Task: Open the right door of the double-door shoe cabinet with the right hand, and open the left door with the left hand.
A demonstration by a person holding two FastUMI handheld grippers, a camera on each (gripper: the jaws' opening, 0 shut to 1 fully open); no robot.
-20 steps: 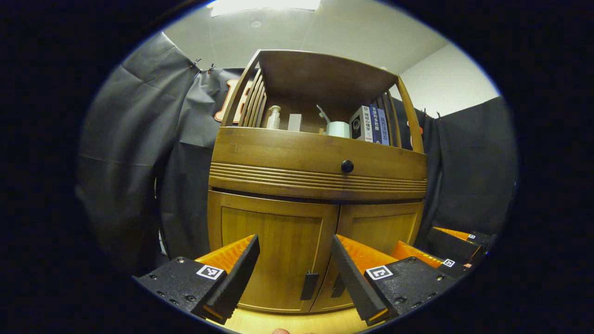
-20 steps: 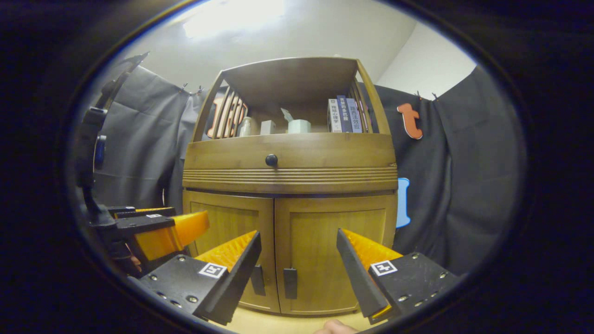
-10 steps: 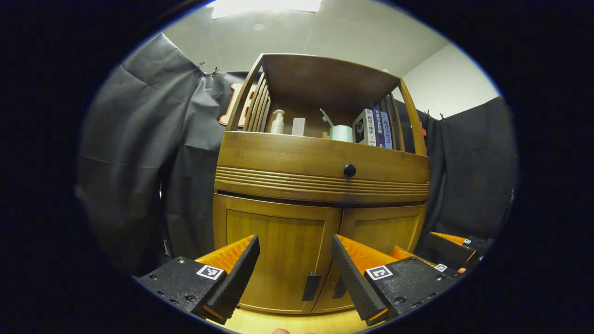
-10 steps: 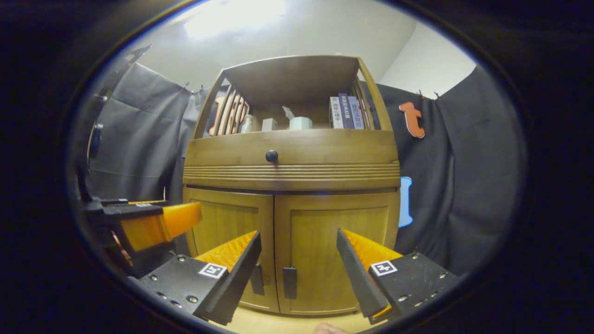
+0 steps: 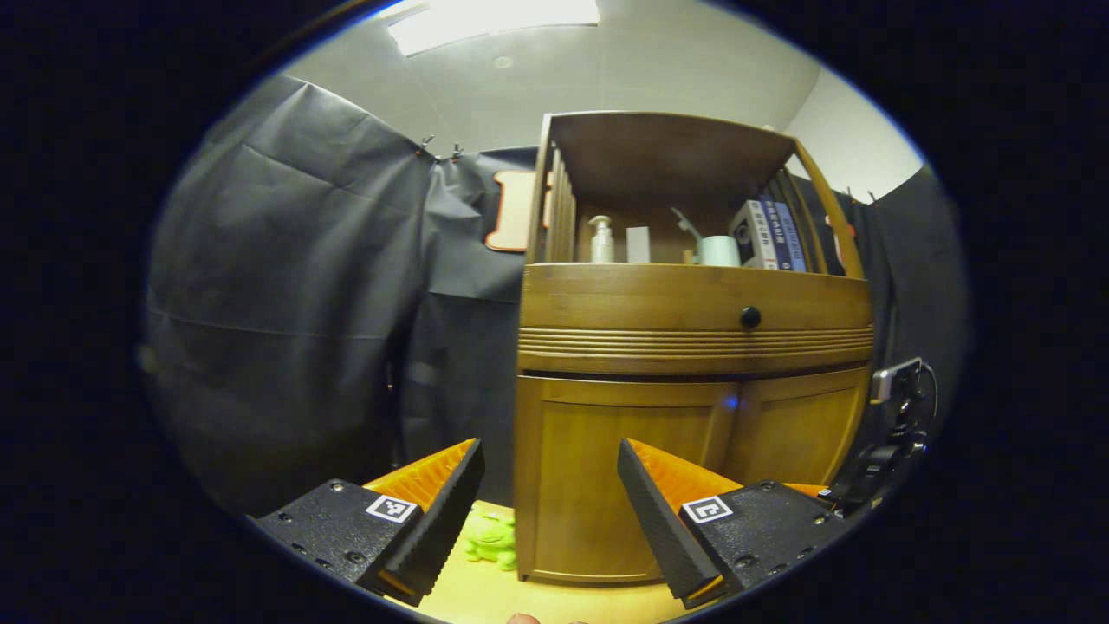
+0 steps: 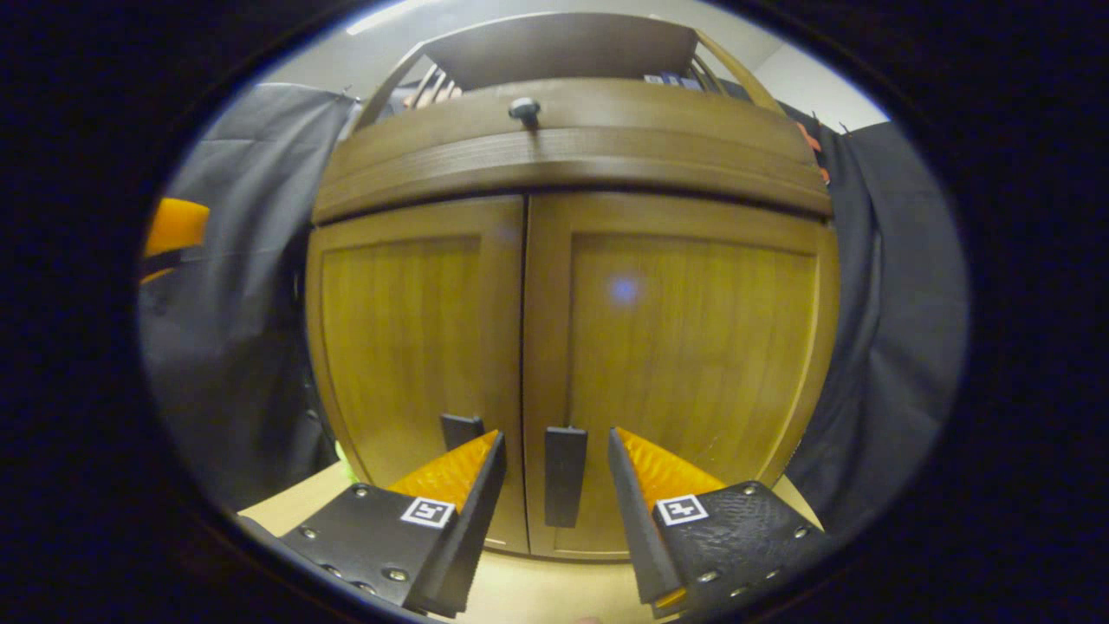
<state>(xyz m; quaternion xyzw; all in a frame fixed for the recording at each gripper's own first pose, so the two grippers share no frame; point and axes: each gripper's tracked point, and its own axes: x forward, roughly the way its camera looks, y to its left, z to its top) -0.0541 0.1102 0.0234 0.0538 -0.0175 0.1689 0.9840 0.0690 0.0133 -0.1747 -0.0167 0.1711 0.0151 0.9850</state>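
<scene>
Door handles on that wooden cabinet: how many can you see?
2. In the right gripper view, the right door's handle sits low between the open right gripper's fingers; the left door's handle is just across the seam, partly hidden behind a finger.

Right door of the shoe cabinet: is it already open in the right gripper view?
No, the right door sits flush beside the left door, and the open right claw only frames its handle.
</scene>
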